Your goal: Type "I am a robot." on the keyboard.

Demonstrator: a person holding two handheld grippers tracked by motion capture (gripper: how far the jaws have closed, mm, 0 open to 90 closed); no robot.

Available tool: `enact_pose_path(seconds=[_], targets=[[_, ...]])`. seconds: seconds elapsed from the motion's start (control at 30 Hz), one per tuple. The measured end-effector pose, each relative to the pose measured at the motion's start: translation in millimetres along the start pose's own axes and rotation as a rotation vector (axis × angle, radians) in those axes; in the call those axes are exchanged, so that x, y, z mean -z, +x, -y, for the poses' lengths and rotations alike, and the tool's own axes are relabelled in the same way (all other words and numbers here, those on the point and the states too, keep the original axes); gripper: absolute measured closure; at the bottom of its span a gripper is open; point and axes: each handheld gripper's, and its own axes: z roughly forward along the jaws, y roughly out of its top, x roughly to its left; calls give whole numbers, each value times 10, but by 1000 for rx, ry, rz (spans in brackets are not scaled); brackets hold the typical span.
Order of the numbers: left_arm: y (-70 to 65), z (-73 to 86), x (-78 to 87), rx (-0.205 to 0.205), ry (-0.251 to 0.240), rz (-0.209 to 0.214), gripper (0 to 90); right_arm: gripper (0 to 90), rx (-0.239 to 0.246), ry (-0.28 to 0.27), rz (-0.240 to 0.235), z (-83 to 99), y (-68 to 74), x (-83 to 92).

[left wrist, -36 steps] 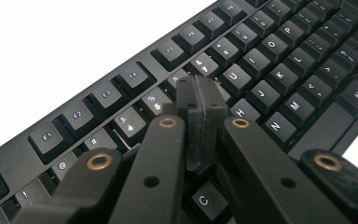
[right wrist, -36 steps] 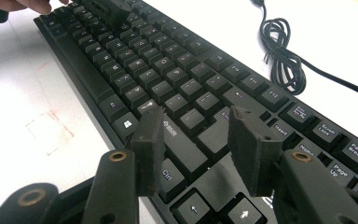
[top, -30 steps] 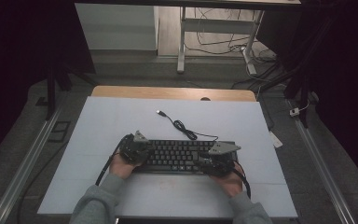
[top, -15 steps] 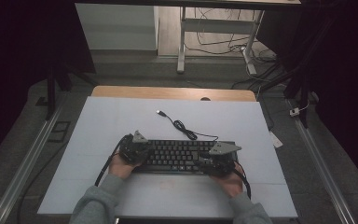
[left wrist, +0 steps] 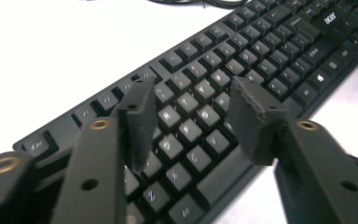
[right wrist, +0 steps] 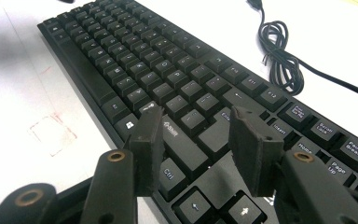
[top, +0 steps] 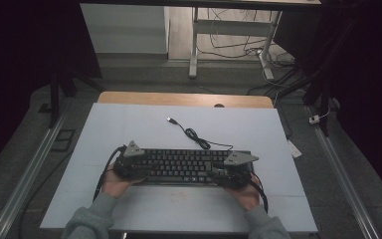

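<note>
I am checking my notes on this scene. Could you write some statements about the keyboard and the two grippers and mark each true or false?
1. The keyboard lies flat on the table. True.
2. The left gripper is clamped on a key. False: its jaws stand apart above the keys, having just been opening, with nothing between them.
3. The keyboard's cable is plugged into a computer. False: its plug lies loose on the table.
4. The right gripper is open over the keyboard's right end. True.

The keyboard (right wrist: 177, 88) carries an "acer" logo, and its keys read "Ctrl", "Shift", "Insert", "Home", "Page Up", "Pause Break"
</note>
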Motion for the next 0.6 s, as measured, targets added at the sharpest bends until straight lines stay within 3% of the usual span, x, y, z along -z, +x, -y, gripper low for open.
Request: enact_pose_path(seconds=[0.2, 0.6], targets=[[-2, 154, 110, 17, 1, 5, 409, 550, 2, -6, 0, 4, -3, 32], [70, 385, 259, 51, 1, 5, 361, 549, 3, -14, 1, 3, -17, 51]])
